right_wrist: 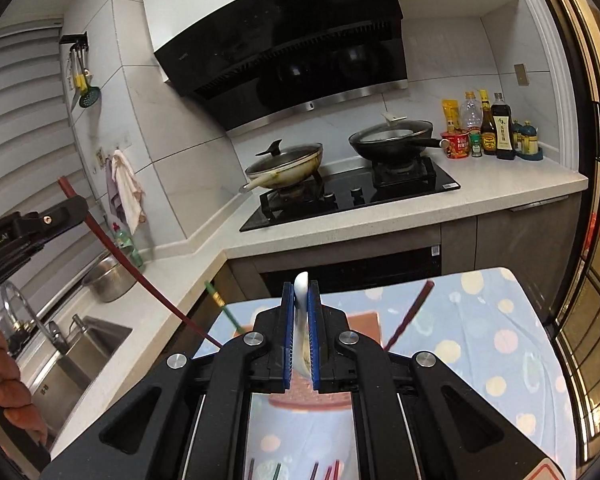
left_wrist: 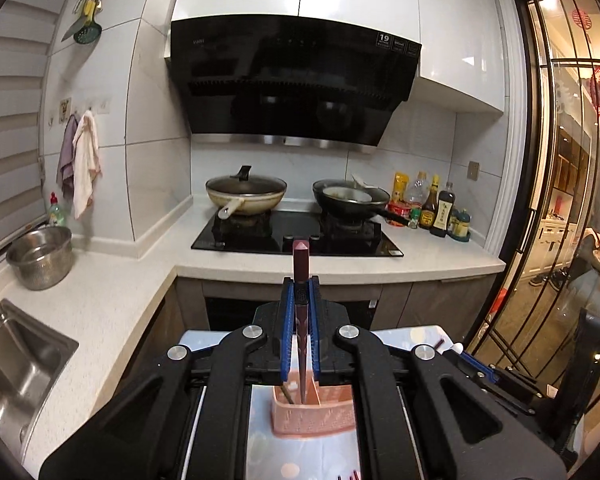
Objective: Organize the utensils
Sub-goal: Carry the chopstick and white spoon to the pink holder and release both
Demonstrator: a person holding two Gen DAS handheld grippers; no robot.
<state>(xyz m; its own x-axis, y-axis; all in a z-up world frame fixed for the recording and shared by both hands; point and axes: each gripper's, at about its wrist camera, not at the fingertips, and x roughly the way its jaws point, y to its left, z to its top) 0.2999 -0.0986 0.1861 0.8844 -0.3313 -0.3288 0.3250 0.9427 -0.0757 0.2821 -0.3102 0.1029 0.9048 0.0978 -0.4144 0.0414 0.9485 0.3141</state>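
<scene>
Chopstick [left_wrist: 301, 280] of dark maroon sits clamped between my left gripper [left_wrist: 301, 280]'s blue pads, which are drawn in tight on its shaft; its thick squared end sticks out ahead of the fingertips and its thin end reaches down behind them into the pink holder [left_wrist: 314, 414] directly under the gripper. That holder stands on a light tablecloth [left_wrist: 268, 448], and I can see another stick leaning in its left compartment.

My right gripper [right_wrist: 301, 284] is likewise closed down narrow, pinching a white spoon [right_wrist: 301, 320] that stands on edge between the pads, its rounded end poking just past the fingertips. Below it I make out part of the pink holder [right_wrist: 308, 398], mostly hidden by the fingers. A dark red chopstick [right_wrist: 410, 314] slants up to the right of this gripper, and a green stick [right_wrist: 222, 306] slants up to its left. Far off to the left, the other gripper [right_wrist: 66, 210] shows with its maroon chopstick [right_wrist: 140, 276] angled down toward the table.
</scene>
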